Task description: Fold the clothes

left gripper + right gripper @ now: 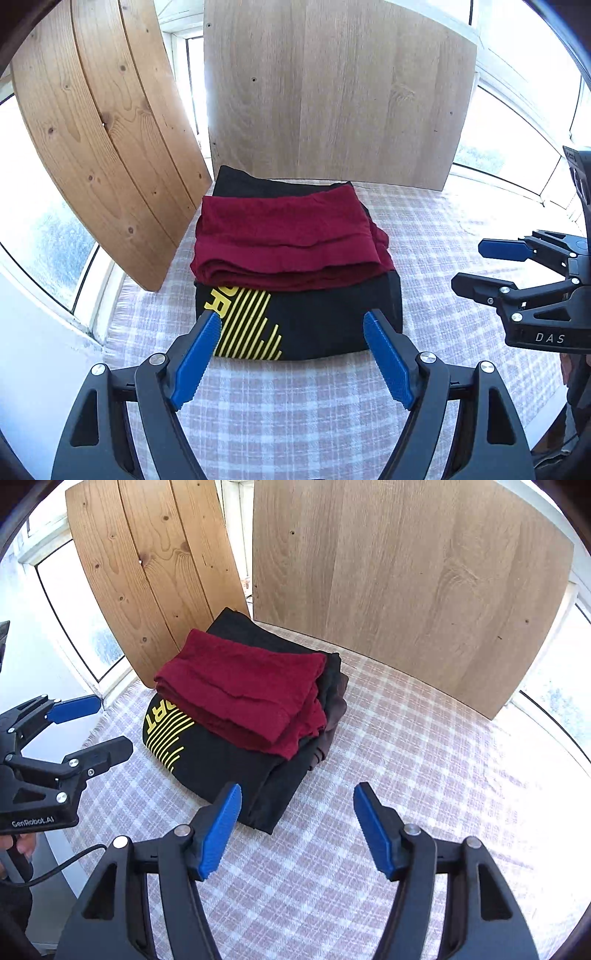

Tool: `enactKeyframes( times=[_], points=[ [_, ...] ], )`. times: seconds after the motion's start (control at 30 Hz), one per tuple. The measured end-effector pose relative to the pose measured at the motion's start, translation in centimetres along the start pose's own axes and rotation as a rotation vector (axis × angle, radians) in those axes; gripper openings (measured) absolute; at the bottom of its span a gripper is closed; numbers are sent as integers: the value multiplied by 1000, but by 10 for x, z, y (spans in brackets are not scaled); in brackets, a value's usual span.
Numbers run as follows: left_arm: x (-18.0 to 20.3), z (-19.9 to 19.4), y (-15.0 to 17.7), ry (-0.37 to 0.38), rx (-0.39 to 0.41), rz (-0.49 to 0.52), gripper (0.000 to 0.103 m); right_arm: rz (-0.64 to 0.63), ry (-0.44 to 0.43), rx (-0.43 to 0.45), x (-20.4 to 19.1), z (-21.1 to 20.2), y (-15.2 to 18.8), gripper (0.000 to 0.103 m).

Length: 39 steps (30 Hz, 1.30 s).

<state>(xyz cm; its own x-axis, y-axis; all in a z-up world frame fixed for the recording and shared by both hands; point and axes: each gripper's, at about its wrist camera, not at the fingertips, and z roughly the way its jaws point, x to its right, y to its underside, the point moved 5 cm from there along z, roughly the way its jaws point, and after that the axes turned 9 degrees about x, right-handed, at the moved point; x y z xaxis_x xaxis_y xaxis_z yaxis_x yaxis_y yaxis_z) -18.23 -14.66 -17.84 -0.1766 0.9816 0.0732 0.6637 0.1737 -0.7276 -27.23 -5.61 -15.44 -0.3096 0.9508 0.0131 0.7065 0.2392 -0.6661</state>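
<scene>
left gripper (291,328): jaws spread wide and holding nothing; it hangs just short of the near hem of the pile, over the yellow print, as if squared up to the stack rather than reaching into it.
right gripper (297,801): likewise spread and empty, low over the checked cloth by the pile's near right corner; in the left view it sits off to the side (480,266), well apart from the clothes.
why both are free: nothing is pinched, so i judge the fold in hand is finished and the hands are either letting go or lining up for the next piece.
counter (406,775): covered by a pale pink-and-white checked cloth, lying flat, which gives the garments a smooth bed to slide and stack on.
black shirt (332,325): folded into a rectangle, flat on the counter, yellow stripes and letters facing up near its left front; it serves as the base of the stack because it is the widest piece.
dark layers (332,701): a brownish fold peeps out at the right edge between the black shirt and the top piece; what garment it is, i cannot tell.
red garment (288,240): folded, resting on top toward the far half of the black shirt, edges a little loose on the right.
wooden boards (332,92): two panels lean upright just behind the pile, in front of bright windows.
progress: the visible clothes look folded and stacked; no unfolded garment shows.
</scene>
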Motion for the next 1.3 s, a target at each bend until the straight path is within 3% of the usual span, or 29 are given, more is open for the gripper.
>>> enactKeyframes(
  times=[0.27, 0.67, 1.0, 1.3],
  points=[
    [42, -72, 31, -63, 57, -25, 79, 22, 112, 79, -3, -82, 33, 63],
    [97, -153, 61, -114, 118, -56, 79, 55, 143, 149, 7, -182, 89, 65],
    [101, -182, 75, -161, 123, -81, 79, 34, 84, 195, -9, -216, 103, 65],
    [81, -182, 73, -197, 121, -98, 79, 25, 76, 179, -33, -202, 92, 67]
  ],
)
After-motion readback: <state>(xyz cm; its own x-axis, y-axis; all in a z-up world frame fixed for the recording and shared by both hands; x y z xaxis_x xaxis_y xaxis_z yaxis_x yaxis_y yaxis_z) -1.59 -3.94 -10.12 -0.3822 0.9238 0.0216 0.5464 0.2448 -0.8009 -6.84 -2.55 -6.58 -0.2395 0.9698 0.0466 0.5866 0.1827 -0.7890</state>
